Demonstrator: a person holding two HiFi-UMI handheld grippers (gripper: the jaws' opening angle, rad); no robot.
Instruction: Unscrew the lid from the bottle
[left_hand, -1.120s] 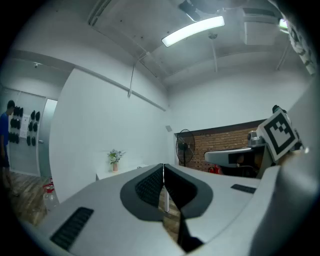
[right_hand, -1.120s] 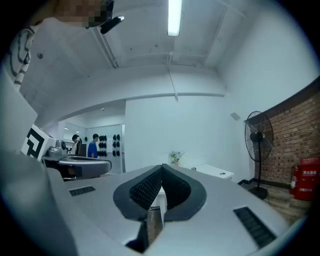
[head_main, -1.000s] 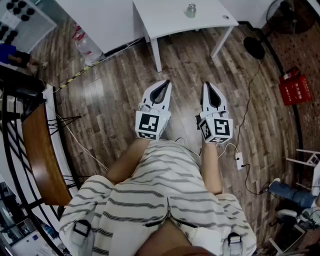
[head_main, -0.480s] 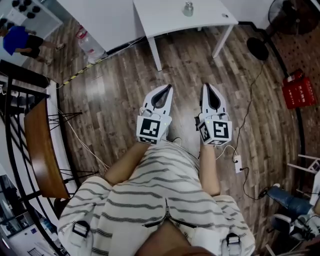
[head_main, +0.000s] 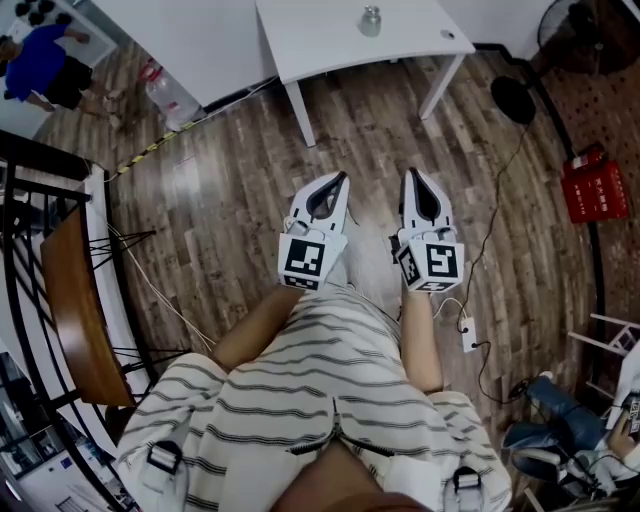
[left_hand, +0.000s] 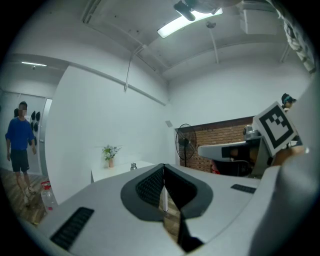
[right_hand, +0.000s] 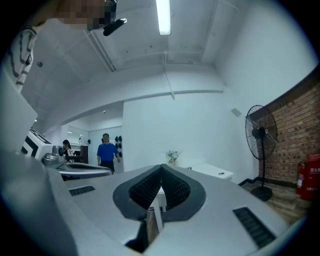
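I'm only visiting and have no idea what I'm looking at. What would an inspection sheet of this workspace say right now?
Surface: white table across the wooden floor, well ahead of both grippers.
Job's things: small bottle upright on the table, untouched; its lid is too small to judge.
Clutter: potted plant on the table; small dark item near a corner, unidentifiable.
Grippers: left gripper and right gripper both shut, empty, side by side, pointing toward the table.
Cables: power strip with its cable on the floor, right side.
Surroundings: standing fan, red crate, large water bottle, person in blue.
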